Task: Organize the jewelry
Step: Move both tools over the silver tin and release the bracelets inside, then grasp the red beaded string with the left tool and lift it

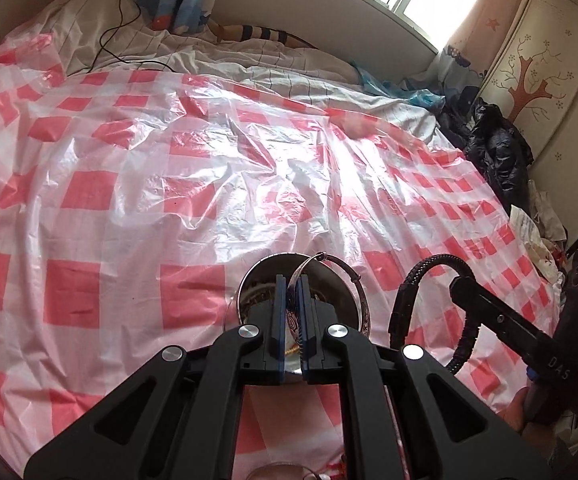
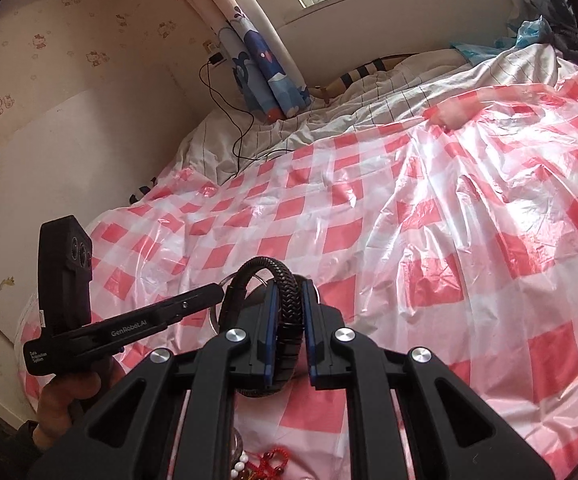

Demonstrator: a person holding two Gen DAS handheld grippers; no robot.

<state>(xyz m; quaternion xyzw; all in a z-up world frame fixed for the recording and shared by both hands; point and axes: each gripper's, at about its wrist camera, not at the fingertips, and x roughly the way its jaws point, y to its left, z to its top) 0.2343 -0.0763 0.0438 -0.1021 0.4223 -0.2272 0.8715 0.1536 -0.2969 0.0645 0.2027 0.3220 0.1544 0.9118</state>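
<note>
My left gripper (image 1: 292,280) is shut on a silver bangle (image 1: 341,268), holding it over a round metal bowl (image 1: 331,304) that holds other jewelry. My right gripper (image 2: 287,286) is shut on a black braided bracelet (image 2: 285,300); the same bracelet shows at the right of the left wrist view (image 1: 409,284). In the right wrist view the left gripper's fingers (image 2: 193,300) reach in from the left, just left of my bracelet. Loose red and white beaded jewelry (image 2: 265,462) lies on the sheet below the right gripper.
A red and white checked plastic sheet (image 1: 129,168) covers the bed. Crumpled white bedding (image 1: 273,64) lies beyond it, with a black cable (image 2: 233,120) across it. A black jacket (image 1: 497,148) and a wardrobe (image 1: 549,80) stand at the right.
</note>
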